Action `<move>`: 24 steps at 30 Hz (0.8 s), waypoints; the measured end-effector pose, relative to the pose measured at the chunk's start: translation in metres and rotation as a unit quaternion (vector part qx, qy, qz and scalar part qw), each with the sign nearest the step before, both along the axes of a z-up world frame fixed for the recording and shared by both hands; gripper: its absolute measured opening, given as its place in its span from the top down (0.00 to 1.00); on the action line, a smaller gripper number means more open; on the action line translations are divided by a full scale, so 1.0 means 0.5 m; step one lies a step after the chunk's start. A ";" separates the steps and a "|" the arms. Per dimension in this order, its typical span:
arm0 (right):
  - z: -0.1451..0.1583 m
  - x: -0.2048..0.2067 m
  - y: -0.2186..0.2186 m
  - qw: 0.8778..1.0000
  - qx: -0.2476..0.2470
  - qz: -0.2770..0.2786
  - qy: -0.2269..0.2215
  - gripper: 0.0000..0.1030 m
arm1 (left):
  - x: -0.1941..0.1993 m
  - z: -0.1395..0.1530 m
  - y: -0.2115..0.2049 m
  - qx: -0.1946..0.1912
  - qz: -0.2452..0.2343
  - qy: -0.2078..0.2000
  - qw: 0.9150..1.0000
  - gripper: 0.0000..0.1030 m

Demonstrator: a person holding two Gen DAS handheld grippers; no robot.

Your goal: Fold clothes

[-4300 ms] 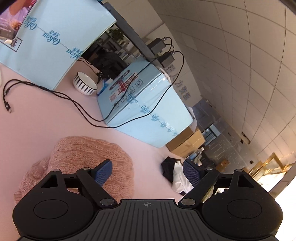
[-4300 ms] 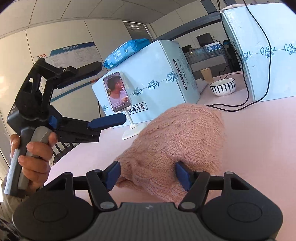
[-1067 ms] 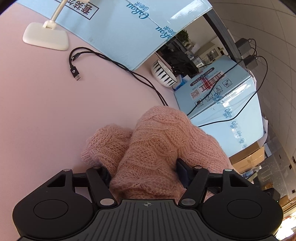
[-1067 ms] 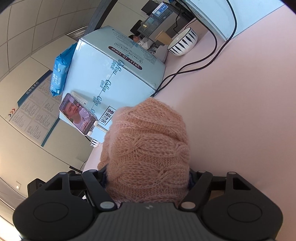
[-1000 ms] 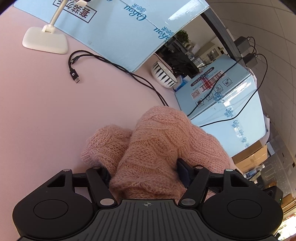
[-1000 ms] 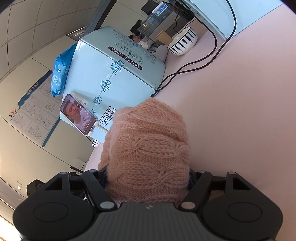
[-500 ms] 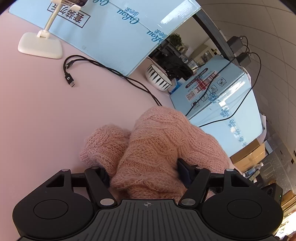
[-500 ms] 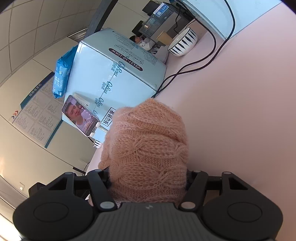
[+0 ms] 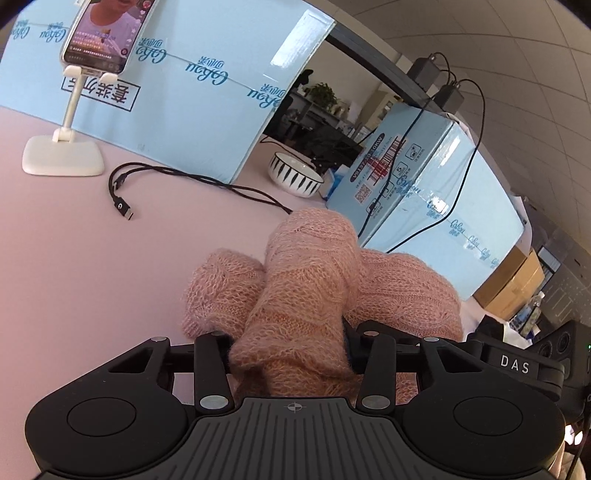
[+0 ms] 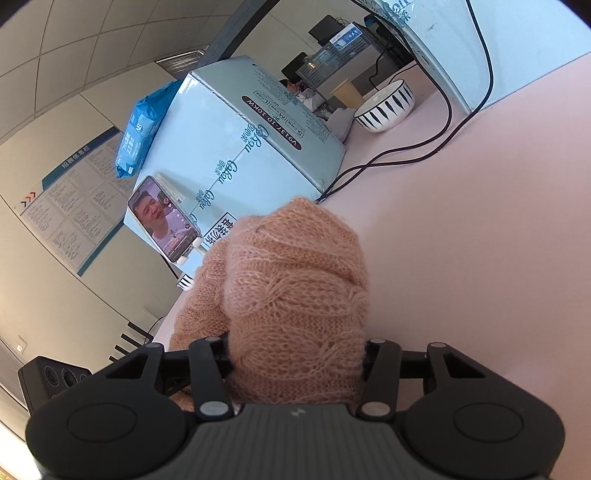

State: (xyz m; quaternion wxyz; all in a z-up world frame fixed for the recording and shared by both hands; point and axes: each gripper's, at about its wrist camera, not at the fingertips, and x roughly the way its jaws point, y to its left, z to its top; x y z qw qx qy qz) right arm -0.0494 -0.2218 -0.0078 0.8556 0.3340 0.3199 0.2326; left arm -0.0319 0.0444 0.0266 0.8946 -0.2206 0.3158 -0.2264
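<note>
Between both sets of jaws, bunched pink sweater (image 9: 306, 295): left gripper (image 9: 291, 354) and right gripper (image 10: 295, 354) closing onto thick knit, narrower than a second ago. Squeezed upward, bulging ahead of the fingers. Probably gathered for lifting and shaking out.

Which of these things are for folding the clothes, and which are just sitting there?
For the folding:
- pink knitted sweater
- left claw, closing on the sweater
- right claw, closing on the sweater

Just sitting there:
- striped bowl
- black cable
- phone on its white stand
- blue boxes
</note>
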 end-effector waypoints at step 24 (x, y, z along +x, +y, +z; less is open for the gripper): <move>0.134 -0.004 0.321 0.980 0.089 0.174 -0.045 0.53 | -0.212 0.183 0.321 0.010 0.153 -0.038 0.987 0.65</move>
